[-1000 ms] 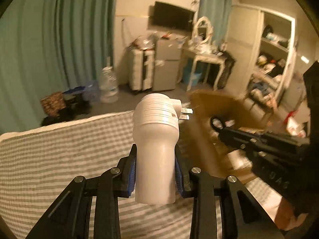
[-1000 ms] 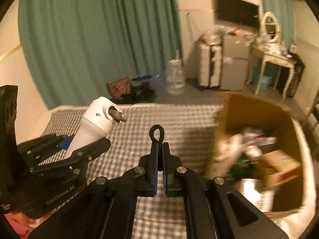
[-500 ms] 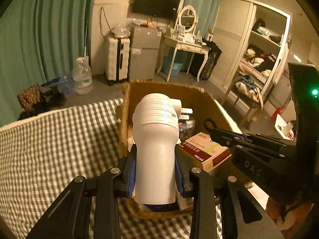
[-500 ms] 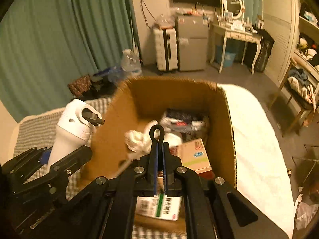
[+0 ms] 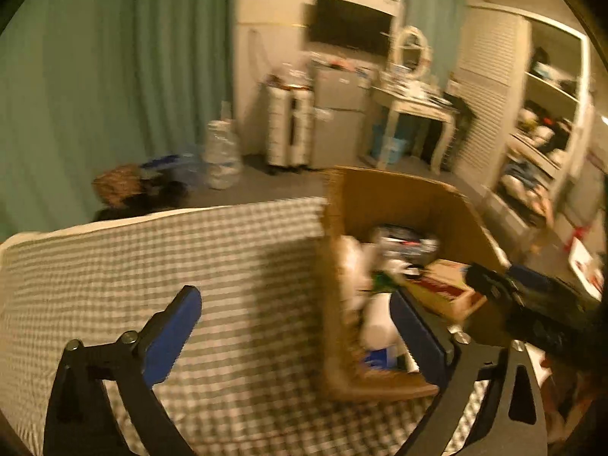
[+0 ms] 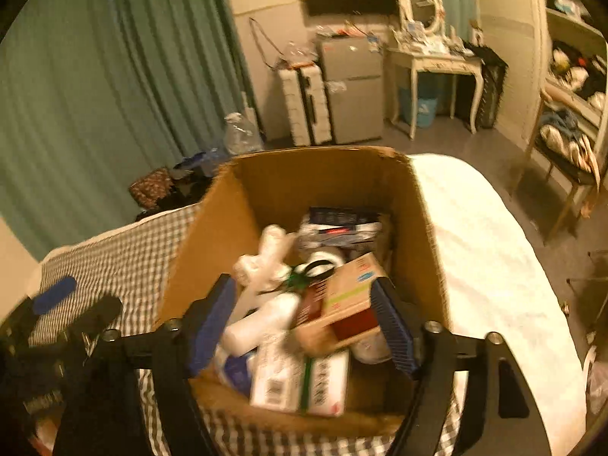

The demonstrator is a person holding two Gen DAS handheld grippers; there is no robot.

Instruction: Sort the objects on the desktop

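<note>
The left gripper (image 5: pixel 296 323) has just opened wide and holds nothing. The right gripper (image 6: pixel 304 319) has just opened too, empty, over the brown cardboard box (image 6: pixel 323 174). A smooth white bottle (image 6: pixel 262 323) lies inside at 9 o'clock, a red-and-tan carton (image 6: pixel 342 304) at 3. Its writing is too blurry. The checked cloth (image 5: pixel 190 250) lies under the box.

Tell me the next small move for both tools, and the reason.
Probably draw both back toward the checked cloth to look for another item. The left tool and right tool have just been opening and hold nothing, and a white cylindrical plastic bottle lies in the brown cardboard box.
</note>
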